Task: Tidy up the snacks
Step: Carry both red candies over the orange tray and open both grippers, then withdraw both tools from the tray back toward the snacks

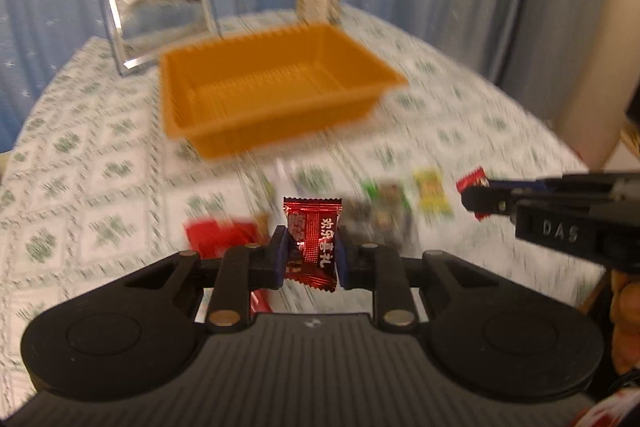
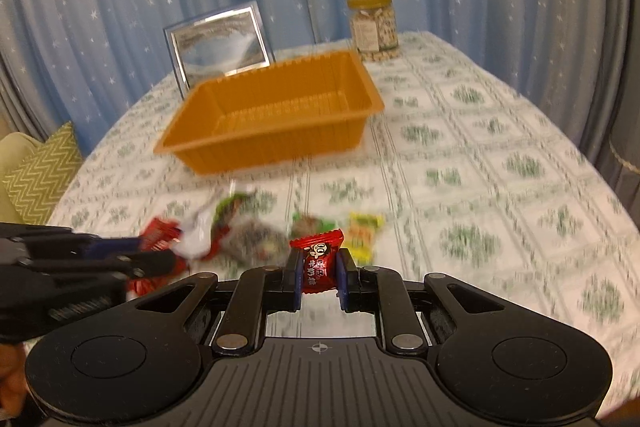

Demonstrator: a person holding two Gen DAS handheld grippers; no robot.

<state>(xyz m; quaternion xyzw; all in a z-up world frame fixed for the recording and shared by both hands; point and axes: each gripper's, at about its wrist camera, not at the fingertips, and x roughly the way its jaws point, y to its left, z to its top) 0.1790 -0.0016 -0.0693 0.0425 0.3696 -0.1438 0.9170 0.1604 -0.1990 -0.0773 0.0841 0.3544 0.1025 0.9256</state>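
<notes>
Left tongs [image 1: 311, 253] pinch 1 red candy [image 1: 313, 241]; right tongs [image 2: 319, 273] pinch another red sweet [image 2: 319, 261]. Both raised above loose snacks [image 2: 256, 239] near bench's [image 2: 500, 155] front edge. Orange tray [image 2: 272, 115] sits mid-bench, empty.

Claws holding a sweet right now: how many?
2. The left claw grips a red candy, the right claw a smaller red candy; both are above the table.

black left gripper [image 1: 311, 254], blue pads, silver rivets; right gripper [image 2: 318, 277] alike, stamped "das".
</notes>
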